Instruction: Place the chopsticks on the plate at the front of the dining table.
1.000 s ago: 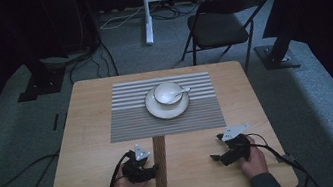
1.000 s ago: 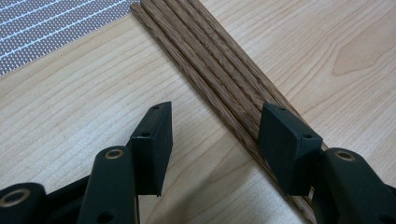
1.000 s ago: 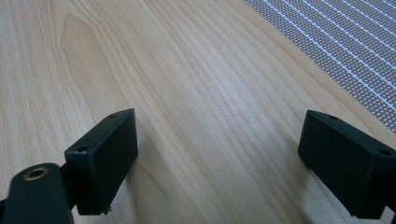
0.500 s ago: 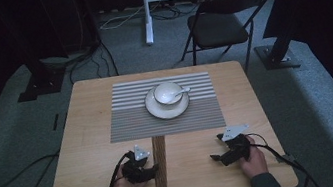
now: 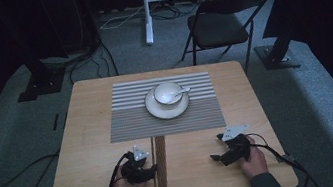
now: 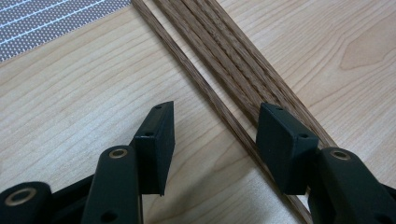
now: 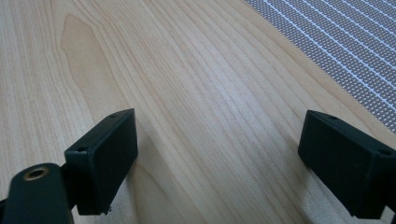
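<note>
Left gripper (image 6: 212, 135): jaws apart, nothing between (just been closing a little); dark wood strip (image 6: 224, 79) just ahead of its fingers.
Right gripper (image 7: 217, 163): jaws wide apart, empty.
Cup (image 5: 168, 93): on saucer (image 5: 168, 109), well beyond both grippers' fingers.

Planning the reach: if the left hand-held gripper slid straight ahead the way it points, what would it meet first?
Probably the dark wood strip, already partly between its open jaws; the striped placemat lies off to one side.

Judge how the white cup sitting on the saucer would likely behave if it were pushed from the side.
The cup looks like glazed ceramic, so it is probably stiff, breakable and slippery. It sits loose on a smooth saucer, so a push would likely slide it rather than tip it. The spoon leaning in it would probably rattle or fall out.
</note>
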Motion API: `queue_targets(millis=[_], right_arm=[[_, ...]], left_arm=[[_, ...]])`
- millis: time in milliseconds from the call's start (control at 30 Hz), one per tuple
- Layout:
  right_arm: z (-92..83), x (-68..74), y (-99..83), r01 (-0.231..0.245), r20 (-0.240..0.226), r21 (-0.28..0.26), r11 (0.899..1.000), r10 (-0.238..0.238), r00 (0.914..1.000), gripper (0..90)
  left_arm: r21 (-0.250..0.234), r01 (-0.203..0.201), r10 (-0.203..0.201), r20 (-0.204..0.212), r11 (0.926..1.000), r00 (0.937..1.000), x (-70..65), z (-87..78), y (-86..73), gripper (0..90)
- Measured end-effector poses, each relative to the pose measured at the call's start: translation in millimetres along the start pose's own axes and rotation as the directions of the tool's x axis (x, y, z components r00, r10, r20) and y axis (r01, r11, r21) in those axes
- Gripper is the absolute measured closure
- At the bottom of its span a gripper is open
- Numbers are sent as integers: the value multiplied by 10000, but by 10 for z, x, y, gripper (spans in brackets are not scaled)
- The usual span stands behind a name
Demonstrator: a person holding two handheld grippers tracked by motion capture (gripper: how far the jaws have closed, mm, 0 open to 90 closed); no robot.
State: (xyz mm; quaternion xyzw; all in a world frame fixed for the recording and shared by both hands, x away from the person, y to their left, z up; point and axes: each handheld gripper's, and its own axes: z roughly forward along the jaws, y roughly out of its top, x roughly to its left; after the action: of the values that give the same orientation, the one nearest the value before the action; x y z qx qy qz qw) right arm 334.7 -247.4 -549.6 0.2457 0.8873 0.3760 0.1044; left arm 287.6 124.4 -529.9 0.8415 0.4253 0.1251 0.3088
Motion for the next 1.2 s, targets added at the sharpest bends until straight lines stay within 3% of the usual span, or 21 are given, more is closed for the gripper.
queue_targets(millis=[700, 1200], right_arm=[[0, 0, 0, -2, 0, -1, 10000, 2, 10000, 114], [0, 0, 0, -1, 1, -1, 10000, 1, 10000, 114]], left_arm=[[107, 299, -298, -161, 9995, 9994, 25, -41, -24, 540], [149, 1023, -1010, -702, 9946, 9924, 91, -94, -60, 682]])
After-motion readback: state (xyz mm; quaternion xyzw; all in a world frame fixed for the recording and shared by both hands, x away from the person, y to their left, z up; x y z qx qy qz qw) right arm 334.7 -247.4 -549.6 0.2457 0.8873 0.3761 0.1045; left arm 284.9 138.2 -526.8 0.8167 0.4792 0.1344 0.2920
